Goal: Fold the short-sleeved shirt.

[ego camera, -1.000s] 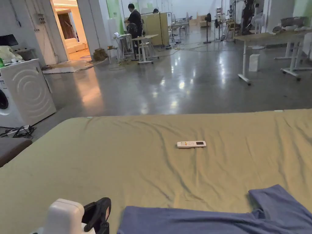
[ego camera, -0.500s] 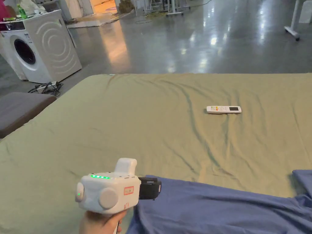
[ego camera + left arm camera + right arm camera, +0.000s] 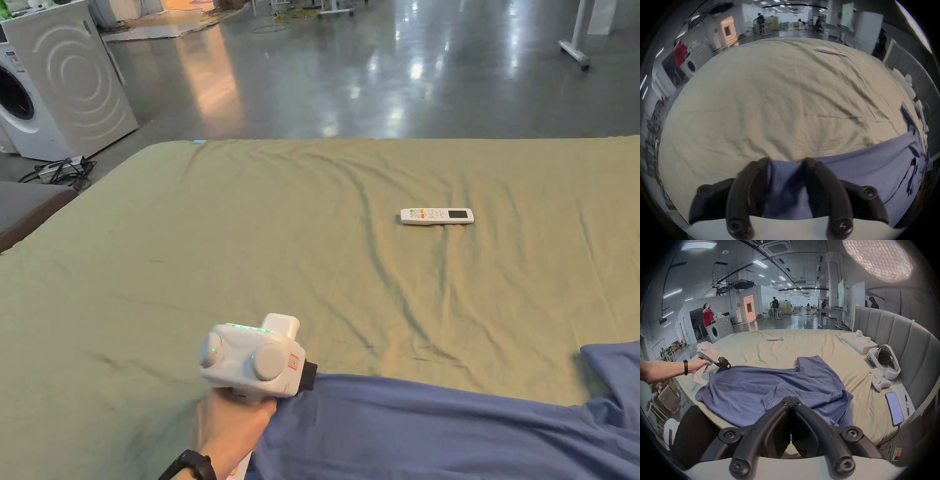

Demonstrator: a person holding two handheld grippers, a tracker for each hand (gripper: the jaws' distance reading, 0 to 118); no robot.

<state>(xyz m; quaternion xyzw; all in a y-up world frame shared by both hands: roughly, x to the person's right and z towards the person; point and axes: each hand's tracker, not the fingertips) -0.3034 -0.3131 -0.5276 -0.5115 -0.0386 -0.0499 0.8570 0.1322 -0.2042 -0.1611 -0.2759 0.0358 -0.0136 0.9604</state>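
Fabric of the blue shirt [image 3: 769,386] sits between the left claw's [image 3: 786,164] parted jaws at the garment's far corner; whether they press it, I cannot tell. Right claw [image 3: 791,400], pressed together, hovers above it. Shirt lies rumpled along the bed's [image 3: 250,237] near edge.

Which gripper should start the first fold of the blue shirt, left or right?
Left, probably. The left gripper already has the shirt edge between its open jaws at the far corner. The right gripper is shut, hanging above the cloth with nothing held.
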